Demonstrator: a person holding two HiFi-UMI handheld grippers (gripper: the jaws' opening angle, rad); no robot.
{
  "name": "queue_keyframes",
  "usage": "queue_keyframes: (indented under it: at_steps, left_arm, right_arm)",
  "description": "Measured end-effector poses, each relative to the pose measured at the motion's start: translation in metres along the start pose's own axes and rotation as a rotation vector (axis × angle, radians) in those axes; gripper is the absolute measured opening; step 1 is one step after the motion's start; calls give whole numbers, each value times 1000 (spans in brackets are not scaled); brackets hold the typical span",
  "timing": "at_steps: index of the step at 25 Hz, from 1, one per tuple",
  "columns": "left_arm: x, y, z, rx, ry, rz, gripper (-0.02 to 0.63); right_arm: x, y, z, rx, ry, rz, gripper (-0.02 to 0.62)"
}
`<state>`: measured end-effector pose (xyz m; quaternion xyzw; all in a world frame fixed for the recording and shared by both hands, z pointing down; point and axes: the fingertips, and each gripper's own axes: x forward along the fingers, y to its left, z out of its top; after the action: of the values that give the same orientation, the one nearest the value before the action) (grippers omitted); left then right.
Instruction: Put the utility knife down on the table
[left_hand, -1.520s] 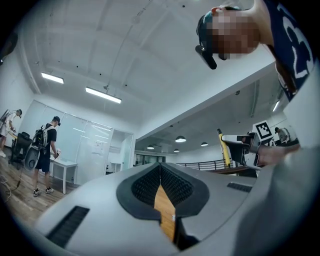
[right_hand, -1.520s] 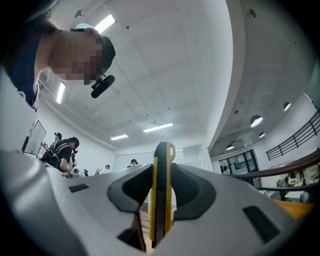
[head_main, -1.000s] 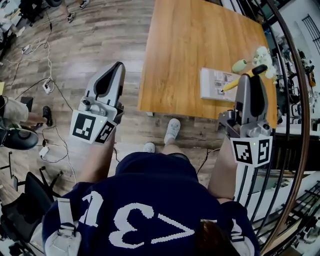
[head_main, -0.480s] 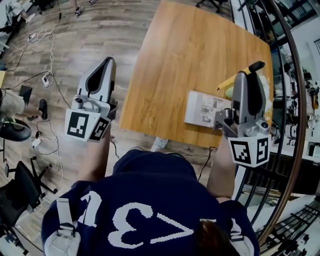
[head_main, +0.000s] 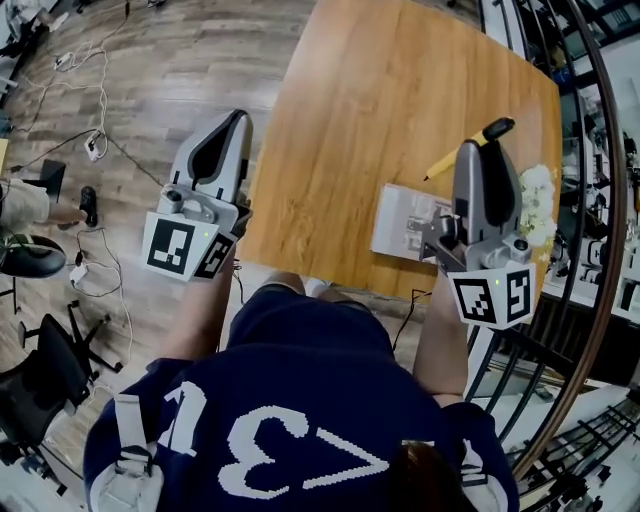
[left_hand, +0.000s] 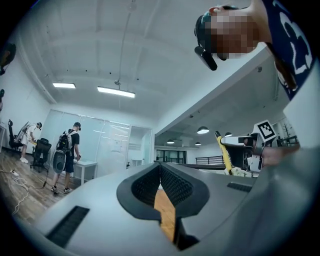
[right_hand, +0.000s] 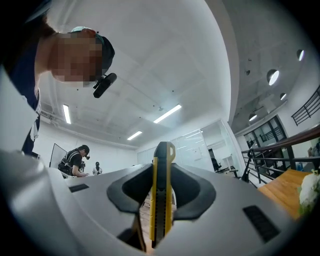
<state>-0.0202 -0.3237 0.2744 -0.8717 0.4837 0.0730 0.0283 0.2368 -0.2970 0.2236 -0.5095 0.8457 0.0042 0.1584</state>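
A yellow and black utility knife (head_main: 468, 147) sticks out past the tip of my right gripper (head_main: 480, 152), which is shut on it above the right part of the wooden table (head_main: 380, 110). In the right gripper view the knife (right_hand: 161, 195) stands upright between the jaws. My left gripper (head_main: 232, 128) hangs over the floor just off the table's left edge. Its jaws are shut with nothing between them (left_hand: 160, 186).
A white booklet (head_main: 405, 222) lies on the table near its front edge, partly under my right gripper. A pale bunch of flowers (head_main: 538, 200) sits at the table's right edge. A black railing (head_main: 590, 250) curves along the right. Cables (head_main: 75, 70) trail over the floor at left.
The view has shifted so the table sits more centred. My right gripper with the knife has moved left and slightly further over the table. The left gripper kept its place beside the table edge.
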Motion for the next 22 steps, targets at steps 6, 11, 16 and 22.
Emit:
queue_keyframes:
  at_steps: [6,11,16,22]
  left_arm:
    - [17,11,-31,-25,47,-60,17]
    - [26,21,-65,-62,103,-90,17]
    - [29,28,-91,-94,153,-102,17]
    - [23,36,-113,-113,204,-116,17]
  right_arm:
    - [15,5,-57,32,104,-24,124]
    - [18,2,-150,101,293,-64,123]
    - [2,-5,-263,192,537,-135,123]
    - [-34,-3,-358,194,762,-212,123]
